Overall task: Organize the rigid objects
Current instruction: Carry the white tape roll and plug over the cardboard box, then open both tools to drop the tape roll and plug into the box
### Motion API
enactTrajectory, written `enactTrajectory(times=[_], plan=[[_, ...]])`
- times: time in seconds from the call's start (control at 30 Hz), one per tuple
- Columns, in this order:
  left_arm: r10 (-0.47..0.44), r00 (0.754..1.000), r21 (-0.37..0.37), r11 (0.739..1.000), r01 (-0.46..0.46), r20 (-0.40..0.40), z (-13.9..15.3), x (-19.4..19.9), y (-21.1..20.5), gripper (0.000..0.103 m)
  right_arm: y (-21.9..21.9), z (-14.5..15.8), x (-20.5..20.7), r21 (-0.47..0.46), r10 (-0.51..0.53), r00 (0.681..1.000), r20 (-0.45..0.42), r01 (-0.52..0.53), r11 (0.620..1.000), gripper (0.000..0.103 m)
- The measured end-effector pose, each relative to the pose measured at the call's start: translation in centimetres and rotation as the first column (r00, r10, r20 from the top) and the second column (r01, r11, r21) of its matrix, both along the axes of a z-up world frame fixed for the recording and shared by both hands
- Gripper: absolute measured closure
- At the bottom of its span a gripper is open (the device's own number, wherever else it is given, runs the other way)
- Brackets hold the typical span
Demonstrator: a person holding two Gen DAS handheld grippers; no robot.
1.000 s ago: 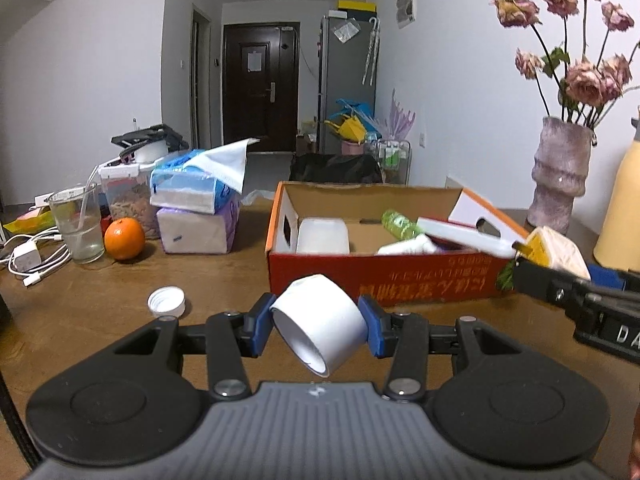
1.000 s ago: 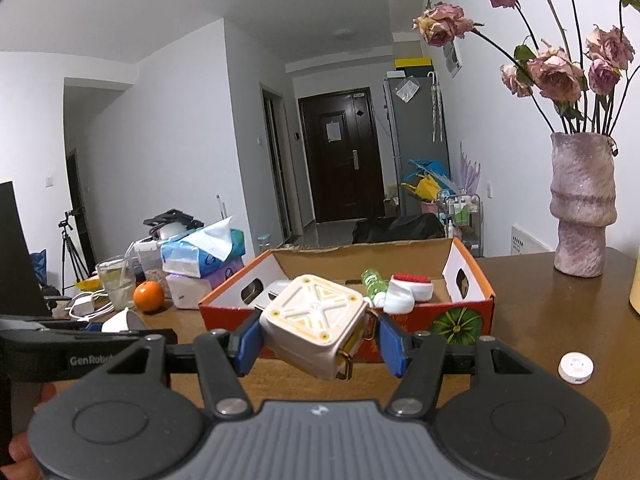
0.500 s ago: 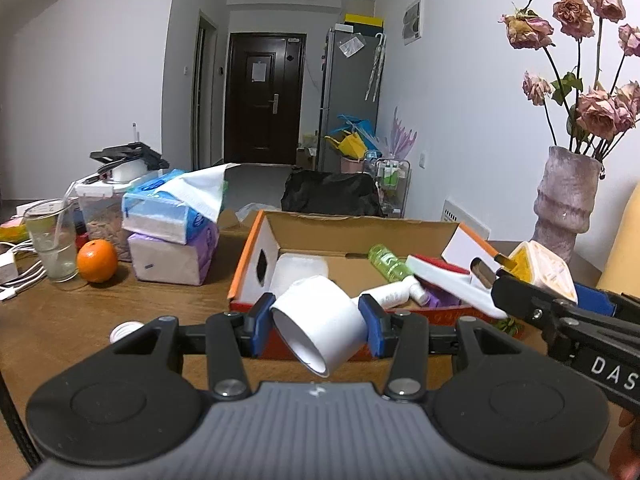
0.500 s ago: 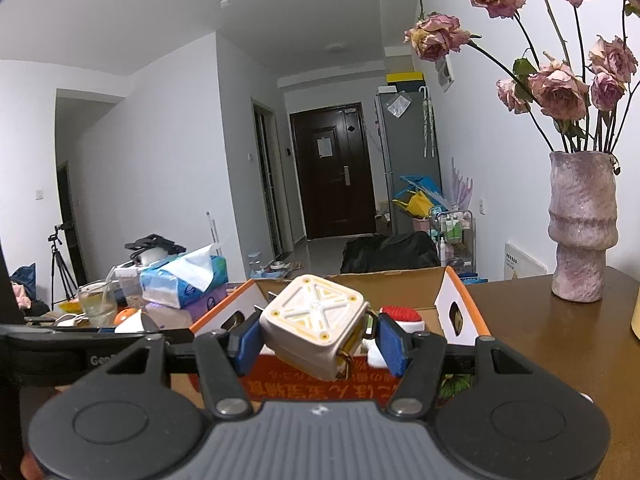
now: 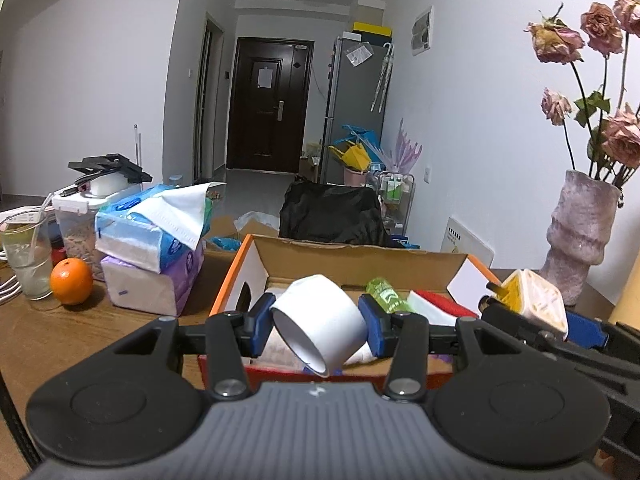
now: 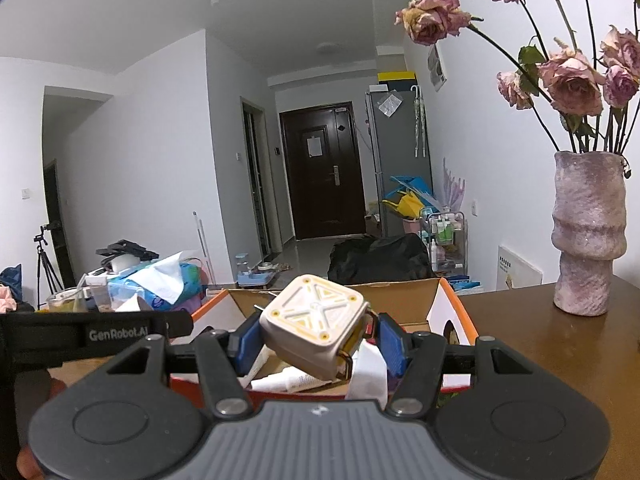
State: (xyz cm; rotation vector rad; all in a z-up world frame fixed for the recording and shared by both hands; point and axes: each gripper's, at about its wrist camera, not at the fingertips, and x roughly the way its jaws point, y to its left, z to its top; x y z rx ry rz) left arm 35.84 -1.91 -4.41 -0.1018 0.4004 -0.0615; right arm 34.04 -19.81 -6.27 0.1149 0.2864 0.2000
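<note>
The left gripper (image 5: 320,330) is held low over the near edge of the open orange-and-brown cardboard box (image 5: 360,252), pointed slightly downward, its blue pads clamped on a white plastic cup (image 5: 320,322) that is tilted with its mouth toward the camera and to the left. The right gripper (image 6: 314,340) is held just to the right at a like height, also dipped a little, its blue pads clamped on a squarish cream-and-yellow plastic case (image 6: 316,330) with an X pattern on its face and a metal ring at its near corner; the case is tilted. In the left wrist view the right gripper (image 5: 532,316) and its case are seen at the right edge over the box's right end. Inside the box are noted a green plastic bottle (image 5: 384,290), a red-and-white flat item (image 5: 436,304) and a white tube (image 6: 288,382), lying under the held objects. On the brown wooden table (image 5: 60,332), to the left of the box, stacked tissue packs (image 5: 148,252) are noted, with an orange (image 5: 71,281) and a clear glass (image 5: 26,258) further left. To the far right a mottled pink ceramic vase (image 6: 588,236) of dried roses stands well apart from the box. A hand (image 6: 28,456) is partly seen at the lower left of the right wrist view, under the left gripper's black body.
</note>
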Motion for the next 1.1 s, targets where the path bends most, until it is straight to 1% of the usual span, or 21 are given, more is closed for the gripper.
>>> enactTrajectory(times=[0.37,0.63,1.1], plan=[[0.023,1.000,0.004,1.000,-0.023,0.003,0.0,3.8,-0.4,0.056,0.4,-0.2,3.6,-0.024,-0.006,1.000,-0.005,0.006,1.000,0.044],[0.036,0.999,0.023,0.999,-0.037,0.007,-0.1,6.4,-0.8,0.056,0.6,-0.2,5.9,-0.043,-0.008,1.000,-0.017,0.007,0.999,0.044],[0.047,0.999,0.062,0.997,-0.046,-0.012,-1.0,9.3,-1.4,0.056,0.6,-0.3,9.0,-0.089,-0.023,0.997,-0.072,0.017,0.996,0.044]])
